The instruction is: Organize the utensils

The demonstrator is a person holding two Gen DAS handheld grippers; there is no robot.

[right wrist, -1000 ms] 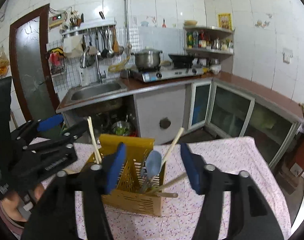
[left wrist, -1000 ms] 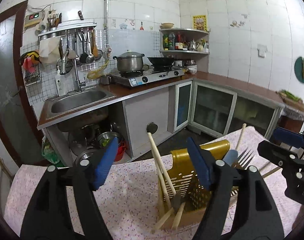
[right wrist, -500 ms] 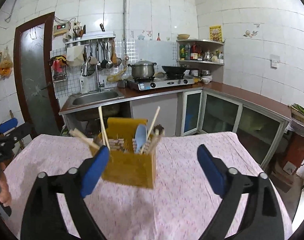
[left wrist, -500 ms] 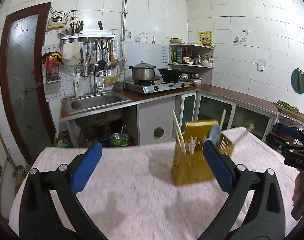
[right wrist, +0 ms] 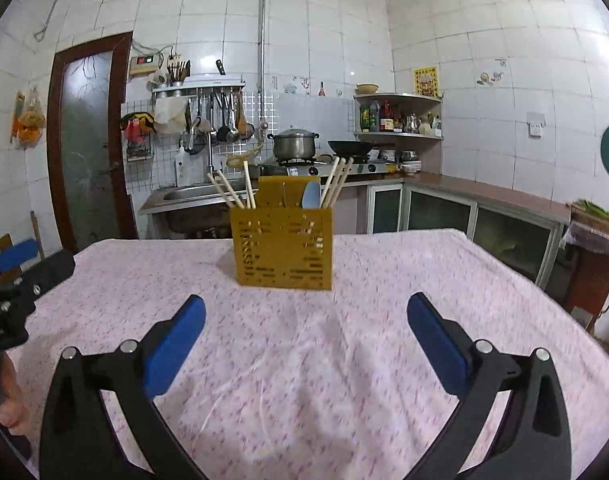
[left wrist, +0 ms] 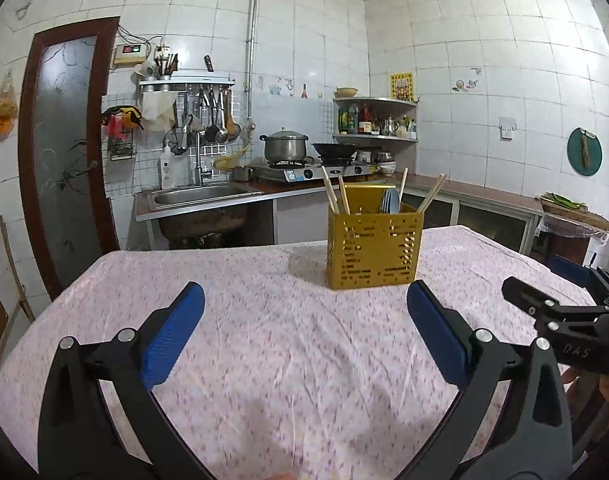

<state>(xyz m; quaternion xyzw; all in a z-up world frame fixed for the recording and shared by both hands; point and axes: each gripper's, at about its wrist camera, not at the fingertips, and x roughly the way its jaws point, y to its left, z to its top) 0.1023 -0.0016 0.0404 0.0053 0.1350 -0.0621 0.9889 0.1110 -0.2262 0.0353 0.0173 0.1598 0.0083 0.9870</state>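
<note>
A yellow perforated utensil holder stands upright on the far part of the table; it also shows in the right wrist view. Wooden chopsticks and a pale blue spoon stick out of it, as in the right wrist view, chopsticks and spoon. My left gripper is open and empty, well back from the holder. My right gripper is open and empty, also well back. Each gripper shows at the edge of the other's view.
The table carries a pink flowered cloth. Behind it are a sink, a stove with a pot and a wok, low cabinets and a door at left.
Both grippers have pulled back and lowered away from the holder, which was close between the fingers one second ago. The holder now stands alone farther off.
</note>
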